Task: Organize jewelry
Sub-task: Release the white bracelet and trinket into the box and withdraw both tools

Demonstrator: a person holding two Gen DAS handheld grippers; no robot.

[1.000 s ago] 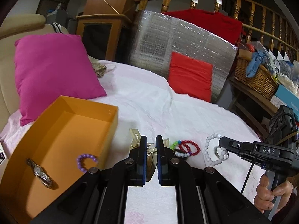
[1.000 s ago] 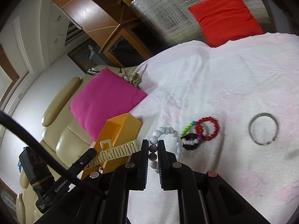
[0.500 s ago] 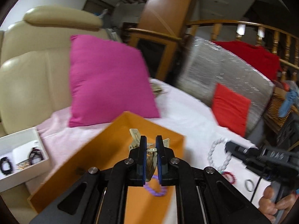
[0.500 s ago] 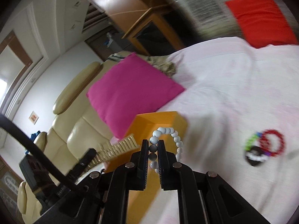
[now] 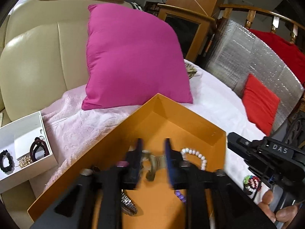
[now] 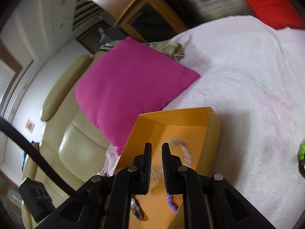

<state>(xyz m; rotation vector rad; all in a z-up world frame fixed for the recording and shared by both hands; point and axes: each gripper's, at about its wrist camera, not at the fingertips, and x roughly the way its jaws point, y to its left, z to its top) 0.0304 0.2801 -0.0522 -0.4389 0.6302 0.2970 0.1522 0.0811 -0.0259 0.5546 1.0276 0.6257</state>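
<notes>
Progress is decent, I'd say about halfway. Both grippers hang over the orange box, which sits on the bed with the pale pink blanket, right in front of the magenta pillow.

Left gripper: its jaws have just been opening and stand spread now, with the gold bracelet blurred in the gap and no pad pressing on it, so it looks like it's dropping into the box.

Right gripper: jaws a narrow gap apart. The white bead bracelet shows as a blur just past the fingertips over the box floor, and it doesn't look pinched to me, so probably falling as well. Hard to be sure with that much smear.

Already lying in the box: a metal-band wristwatch and a purple bead bracelet.

Still out on the blanket: a little pile of bead bracelets, red, green, dark and white, beside the hand holding the right gripper. So at least that cluster is left to fetch.

There's also a white box off to the left with dark hair ties and something gold in it. Can't tell whether it's part of the sorting.
</notes>
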